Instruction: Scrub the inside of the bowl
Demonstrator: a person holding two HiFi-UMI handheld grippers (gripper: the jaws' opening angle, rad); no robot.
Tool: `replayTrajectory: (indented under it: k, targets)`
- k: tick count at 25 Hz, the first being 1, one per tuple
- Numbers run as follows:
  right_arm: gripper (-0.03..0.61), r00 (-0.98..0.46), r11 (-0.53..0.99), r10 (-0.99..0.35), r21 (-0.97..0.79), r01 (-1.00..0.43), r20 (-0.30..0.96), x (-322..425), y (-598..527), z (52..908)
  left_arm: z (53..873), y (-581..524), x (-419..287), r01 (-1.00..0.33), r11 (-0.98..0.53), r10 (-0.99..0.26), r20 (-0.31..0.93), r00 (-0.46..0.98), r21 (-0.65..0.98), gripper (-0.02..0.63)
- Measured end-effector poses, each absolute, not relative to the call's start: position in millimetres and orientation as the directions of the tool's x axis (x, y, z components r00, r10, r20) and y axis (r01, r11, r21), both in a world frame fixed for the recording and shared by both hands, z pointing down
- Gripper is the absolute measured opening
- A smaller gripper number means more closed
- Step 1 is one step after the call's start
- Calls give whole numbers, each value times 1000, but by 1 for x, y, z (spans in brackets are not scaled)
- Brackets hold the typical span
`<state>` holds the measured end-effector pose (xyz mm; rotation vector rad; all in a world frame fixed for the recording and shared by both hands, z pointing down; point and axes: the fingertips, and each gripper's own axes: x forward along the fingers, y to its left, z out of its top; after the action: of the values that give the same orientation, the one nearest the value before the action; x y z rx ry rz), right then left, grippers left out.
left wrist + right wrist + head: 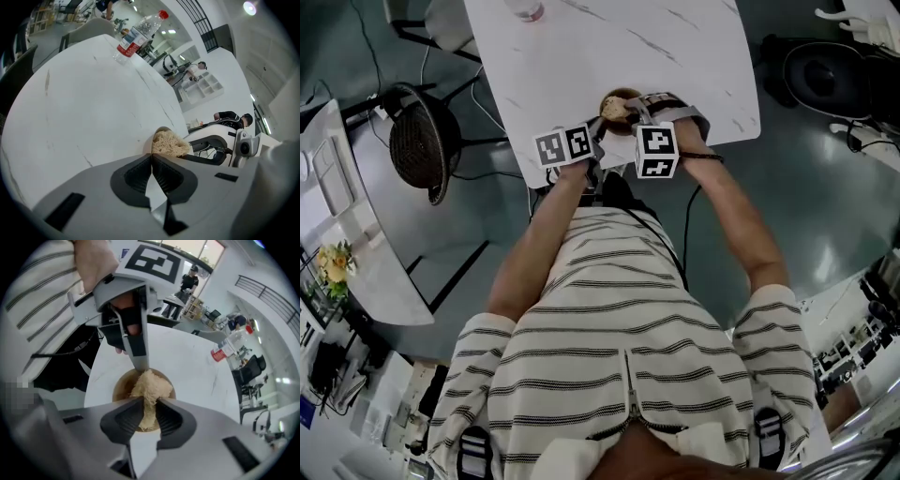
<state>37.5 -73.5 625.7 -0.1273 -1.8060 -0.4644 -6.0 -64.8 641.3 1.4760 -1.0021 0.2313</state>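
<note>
A small brown bowl stands near the front edge of the white marble table. My left gripper is shut on the bowl's rim, holding it from the side. In the right gripper view the left gripper's fingers come down onto the bowl's far rim. My right gripper is shut on a tan fibrous scrubber that is pressed down inside the bowl. The scrubber bulges above the rim. Most of the bowl's inside is hidden by it.
A plastic water bottle with a red cap lies at the far side of the table. A dark wicker chair stands left of the table. The table's front edge runs right under both grippers. A cable hangs from the right gripper.
</note>
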Motion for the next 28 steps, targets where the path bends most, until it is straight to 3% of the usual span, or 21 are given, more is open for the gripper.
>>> replayTrajectory:
  k: [9, 17, 21, 28]
  targets:
    - [81, -290, 620, -166, 328, 712, 943, 39, -59, 628, 641, -66, -6, -684, 158, -434, 672, 600, 712, 9]
    - [80, -339, 267, -157, 371, 889, 927, 47, -50, 627, 640, -66, -6, -686, 153, -433, 672, 601, 711, 8]
    - [78, -339, 339, -143, 368, 866, 930, 42, -54, 630, 640, -67, -9, -689, 154, -437, 674, 595, 708, 8]
    - [77, -343, 674, -130, 337, 658, 930, 39, -60, 629, 639, -68, -6, -685, 150, -434, 671, 602, 712, 8]
